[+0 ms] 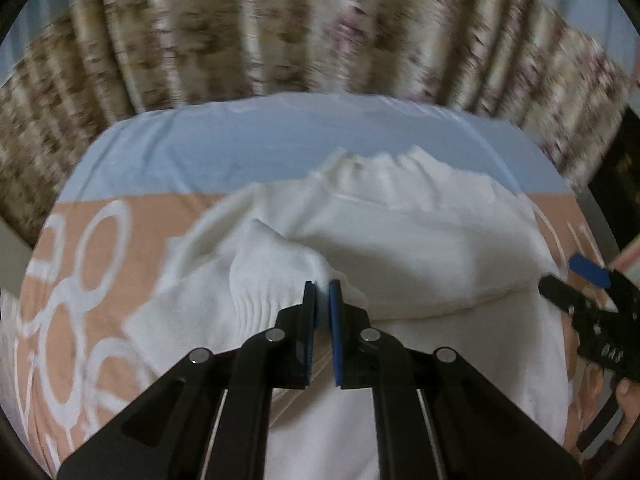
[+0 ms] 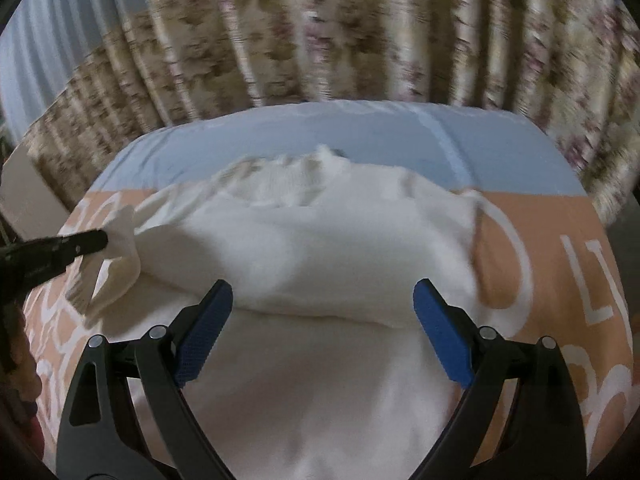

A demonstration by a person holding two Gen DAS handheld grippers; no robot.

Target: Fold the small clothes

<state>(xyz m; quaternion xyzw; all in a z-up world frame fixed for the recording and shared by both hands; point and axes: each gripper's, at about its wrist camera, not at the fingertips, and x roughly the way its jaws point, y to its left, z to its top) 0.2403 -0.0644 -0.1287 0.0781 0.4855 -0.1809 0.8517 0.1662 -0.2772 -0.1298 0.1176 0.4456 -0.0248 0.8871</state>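
Note:
A white knit sweater (image 1: 420, 248) lies spread on the bed, its ribbed collar at the far side. My left gripper (image 1: 322, 286) is shut on the ribbed cuff of one sleeve (image 1: 272, 264), which it holds bunched and lifted over the sweater's body. In the right wrist view that sleeve cuff (image 2: 120, 248) hangs from the left gripper (image 2: 102, 240) at the left edge. My right gripper (image 2: 323, 290) stands wide open above the sweater (image 2: 320, 232) with nothing between its blue pads. It also shows at the right edge of the left wrist view as the right gripper (image 1: 572, 280).
The bed cover (image 1: 100, 300) is peach with white circles and letters, with a pale blue band (image 1: 240, 152) at the far side. A flowered curtain (image 1: 320, 20) hangs behind the bed. A dark piece of furniture (image 1: 624, 184) stands at the right.

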